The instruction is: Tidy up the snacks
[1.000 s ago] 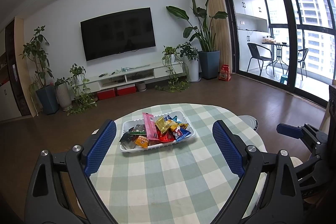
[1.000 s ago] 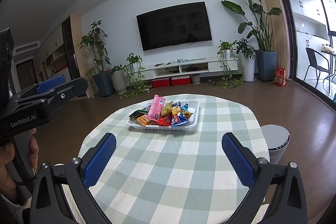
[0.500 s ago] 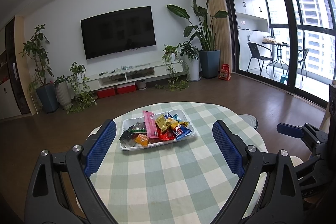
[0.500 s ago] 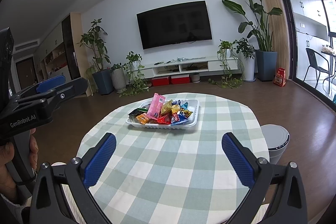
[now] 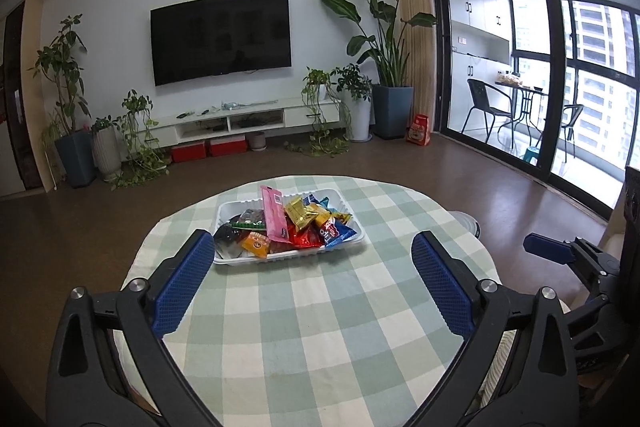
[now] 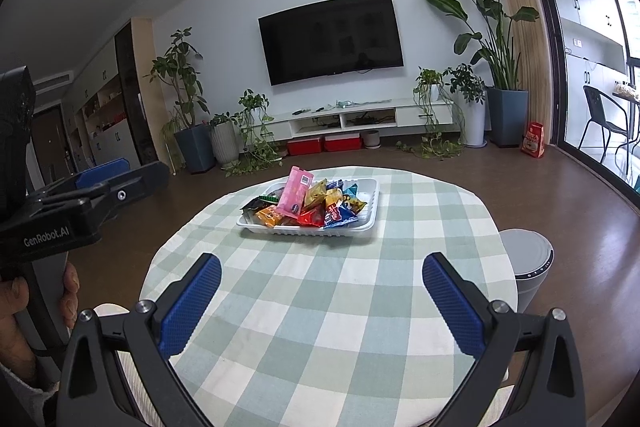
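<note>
A white tray [image 5: 348, 223] [image 6: 370, 205] heaped with several snack packets stands at the far side of a round table with a green checked cloth [image 5: 320, 327] [image 6: 320, 307]. A pink packet [image 5: 274, 213] [image 6: 295, 191] lies on top, with gold [image 5: 300, 213], red and blue packets beside it. My left gripper [image 5: 312, 279] is open and empty, held above the near half of the table. My right gripper [image 6: 322, 301] is open and empty too, short of the tray. Each gripper shows at the edge of the other's view.
A grey bin [image 6: 526, 267] stands on the floor right of the table. Beyond are a wall TV [image 5: 220, 37], a low white TV cabinet [image 5: 248, 119], potted plants [image 5: 390, 95] and glass balcony doors [image 5: 540, 87]. The person's hand [image 6: 16, 291] holds the left gripper's handle.
Both views rose slightly, so the tray and table sit a little higher in frame. Both grippers stay open; nothing was grasped.
</note>
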`<state>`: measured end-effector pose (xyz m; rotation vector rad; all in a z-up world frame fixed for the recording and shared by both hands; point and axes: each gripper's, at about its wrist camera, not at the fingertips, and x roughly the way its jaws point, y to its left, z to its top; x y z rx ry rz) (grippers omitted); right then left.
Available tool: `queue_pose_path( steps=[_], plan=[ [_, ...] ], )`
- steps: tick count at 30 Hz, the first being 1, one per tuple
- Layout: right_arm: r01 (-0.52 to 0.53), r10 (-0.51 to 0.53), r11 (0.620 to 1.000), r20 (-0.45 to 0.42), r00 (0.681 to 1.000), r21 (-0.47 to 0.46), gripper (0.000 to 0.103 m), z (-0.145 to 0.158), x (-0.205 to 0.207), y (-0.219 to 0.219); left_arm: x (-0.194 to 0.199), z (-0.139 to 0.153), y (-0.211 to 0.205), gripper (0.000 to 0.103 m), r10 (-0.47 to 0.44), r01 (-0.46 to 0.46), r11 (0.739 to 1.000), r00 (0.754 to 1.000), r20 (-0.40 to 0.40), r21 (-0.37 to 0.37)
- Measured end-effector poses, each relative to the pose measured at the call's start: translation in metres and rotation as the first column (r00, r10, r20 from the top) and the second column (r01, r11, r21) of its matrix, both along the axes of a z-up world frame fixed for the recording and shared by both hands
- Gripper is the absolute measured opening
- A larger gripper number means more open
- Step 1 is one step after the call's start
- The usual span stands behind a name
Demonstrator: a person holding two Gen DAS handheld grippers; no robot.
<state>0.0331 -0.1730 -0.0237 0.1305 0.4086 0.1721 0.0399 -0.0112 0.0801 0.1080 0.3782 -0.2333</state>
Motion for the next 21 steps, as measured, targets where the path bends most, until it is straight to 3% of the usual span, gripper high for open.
queue_pose_path(
  steps=[4, 10, 14, 18, 21],
  plan=[
    [-0.004, 0.004, 1.0, -0.011, 1.0, -0.001, 0.103, 0.001, 0.008, 0.004, -0.006, -0.007, 0.007, 0.1, 0.007, -0.006, 1.0, 0.999, 0.032, -0.016],
    [-0.011, 0.011, 1.0, -0.02, 1.0, -0.002, 0.103, 0.001, 0.013, 0.009, 0.002, -0.018, 0.027, 0.1, -0.016, 0.014, 0.992, 1.0, -0.018, -0.127],
    [-0.014, 0.014, 1.0, -0.024, 1.0, 0.0, 0.103, 0.0, 0.014, 0.01, 0.007, -0.03, 0.03, 0.103, 0.014, -0.016, 0.995, 1.0, -0.023, -0.101],
    [-0.021, 0.021, 1.0, -0.036, 0.999, -0.002, 0.103, -0.002, 0.02, 0.018, 0.012, -0.041, 0.034, 0.103, -0.017, 0.008, 0.989, 0.998, -0.062, -0.146],
    [-0.025, 0.025, 1.0, -0.043, 0.999, -0.008, 0.103, -0.003, 0.023, 0.021, 0.016, -0.049, 0.036, 0.103, 0.017, -0.028, 0.99, 0.996, -0.082, -0.139]
  ],
)
